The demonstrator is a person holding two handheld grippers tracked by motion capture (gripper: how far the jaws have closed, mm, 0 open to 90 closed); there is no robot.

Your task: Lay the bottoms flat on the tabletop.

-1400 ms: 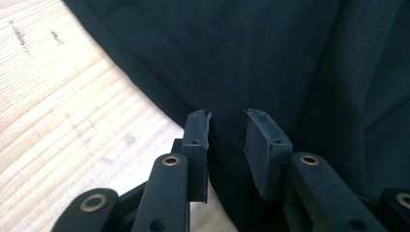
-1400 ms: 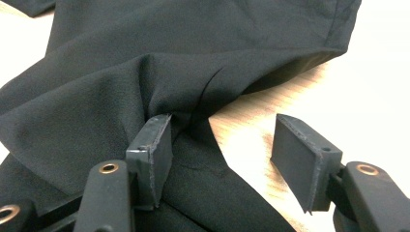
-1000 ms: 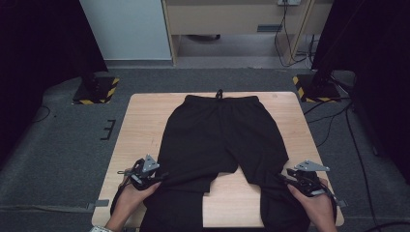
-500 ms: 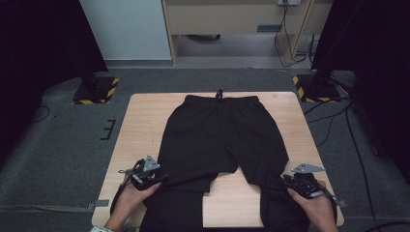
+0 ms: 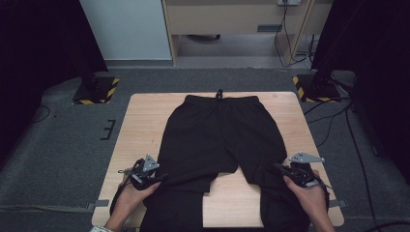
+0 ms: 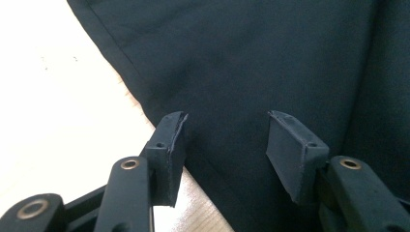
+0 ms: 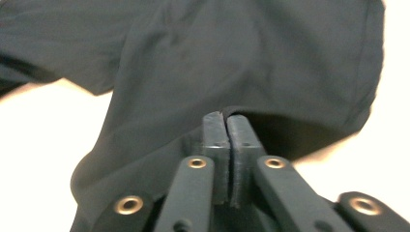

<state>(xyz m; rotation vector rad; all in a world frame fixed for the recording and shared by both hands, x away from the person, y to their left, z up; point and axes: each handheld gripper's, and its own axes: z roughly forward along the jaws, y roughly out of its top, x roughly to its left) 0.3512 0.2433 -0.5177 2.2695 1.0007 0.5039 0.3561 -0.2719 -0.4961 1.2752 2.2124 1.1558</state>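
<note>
Trousers (image 5: 220, 140): black pair, spread flat on the wooden table (image 5: 140, 125), waistband at the far edge with the drawstring (image 5: 219, 93) just past it, both legs running toward me and off the near edge.
Trousers, near part: I see the two legs parted by a bare wedge of wood at the crotch; in the right gripper view the cloth (image 7: 241, 67) is lifted into a soft ridge.
Right gripper (image 7: 226, 118): jaws pressed together, and the cloth of the right leg is pinched between them near its outer side (the fabric rises to the tips and folds over them).
Right gripper, from above: I see it (image 5: 290, 170) at the outer side of the right leg, my right hand (image 5: 309, 193) behind it.
Left gripper (image 6: 225, 140): jaws wide apart, holding nothing; one pad (image 6: 169, 145) sits over the seam edge where cloth meets wood, the other (image 6: 290, 150) over the cloth.
Left gripper, from above: it (image 5: 145, 176) lies at the outer edge of the left leg, my left hand (image 5: 130, 195) on it.
Table: pale wood, standing on grey carpet (image 5: 63, 140).
</note>
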